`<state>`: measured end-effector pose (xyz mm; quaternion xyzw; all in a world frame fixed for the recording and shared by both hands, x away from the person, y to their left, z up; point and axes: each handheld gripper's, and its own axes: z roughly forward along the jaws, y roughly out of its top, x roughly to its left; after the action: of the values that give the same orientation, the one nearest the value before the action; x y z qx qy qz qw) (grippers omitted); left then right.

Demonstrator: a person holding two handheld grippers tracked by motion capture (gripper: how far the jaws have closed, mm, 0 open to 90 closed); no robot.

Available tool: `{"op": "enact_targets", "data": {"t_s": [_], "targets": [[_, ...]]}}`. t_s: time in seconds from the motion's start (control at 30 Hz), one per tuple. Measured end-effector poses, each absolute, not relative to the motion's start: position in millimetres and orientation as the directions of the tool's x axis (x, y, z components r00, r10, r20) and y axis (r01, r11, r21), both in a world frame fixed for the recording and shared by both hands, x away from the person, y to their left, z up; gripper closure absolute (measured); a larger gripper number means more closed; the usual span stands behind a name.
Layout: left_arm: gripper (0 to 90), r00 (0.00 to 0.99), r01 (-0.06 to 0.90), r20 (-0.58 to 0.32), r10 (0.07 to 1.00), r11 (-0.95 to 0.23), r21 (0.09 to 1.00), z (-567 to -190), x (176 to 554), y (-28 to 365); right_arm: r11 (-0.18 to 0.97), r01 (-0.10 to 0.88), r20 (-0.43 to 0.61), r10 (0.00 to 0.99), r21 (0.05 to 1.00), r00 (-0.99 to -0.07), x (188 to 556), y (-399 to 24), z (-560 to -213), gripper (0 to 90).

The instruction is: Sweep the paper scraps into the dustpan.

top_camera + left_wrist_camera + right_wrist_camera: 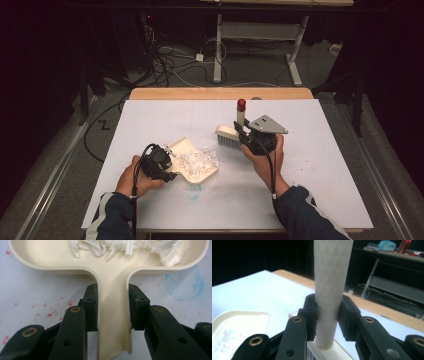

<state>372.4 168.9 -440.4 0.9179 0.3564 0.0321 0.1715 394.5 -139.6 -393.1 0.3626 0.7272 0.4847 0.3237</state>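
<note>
High view, dustpan: the cream dustpan lies a little left of the middle of the white tabletop, toward the near edge, with shredded white paper heaped in it.
High view, left gripper: the left gripper sits at the pan's near-left end, in the person's left hand.
High view, brush: the brush stands near the middle of the tabletop, bristles down, red-capped handle up; the right gripper is at its handle.
Left gripper view, grip: both jaws pressed onto the sides of the dustpan's handle; paper scraps lie in the pan beyond. Red specks and a blue smudge mark the tabletop.
Right gripper view, grip: jaws pinching the brush's pale faceted handle, which stands upright; the dustpan's corner lies at the lower left.
</note>
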Motion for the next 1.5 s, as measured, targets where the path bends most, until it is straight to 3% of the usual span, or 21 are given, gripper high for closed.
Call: {"op": "enact_targets", "data": {"t_s": [0.57, 0.67, 0.83, 1.1, 1.3, 1.5], "targets": [[63.2, 0.732, 0.658, -0.085, 0.676, -0.669, 0.346, -446, 376, 156, 0.31, 0.167, -0.118, 0.723, 0.936, -0.681, 357, -79, -392, 71.6], [63.2, 0.733, 0.658, -0.086, 0.675, -0.67, 0.344, -447, 377, 155, 0.331, 0.14, -0.16, 0.731, 0.933, -0.663, 357, -78, -390, 71.5], [63.2, 0.73, 0.661, -0.093, 0.677, -0.666, 0.346, -448, 377, 155, 0.246, 0.157, -0.088, 0.755, 0.957, -0.65, 368, -96, -376, 71.5], [63.2, 0.733, 0.659, -0.09, 0.675, -0.669, 0.343, -448, 378, 155, 0.225, 0.114, -0.113, 0.791, 0.968, -0.601, 384, -114, -357, 71.5], [63.2, 0.726, 0.666, -0.1, 0.681, -0.659, 0.351, -448, 378, 156, 0.26, 0.127, -0.163, 0.847, 0.957, -0.507, 419, -127, -366, 71.5], [63.2, 0.726, 0.665, -0.1, 0.68, -0.659, 0.35, -449, 378, 156, 0.255, 0.191, -0.143, 0.876, 0.948, -0.461, 446, -131, -386, 71.5]]}}
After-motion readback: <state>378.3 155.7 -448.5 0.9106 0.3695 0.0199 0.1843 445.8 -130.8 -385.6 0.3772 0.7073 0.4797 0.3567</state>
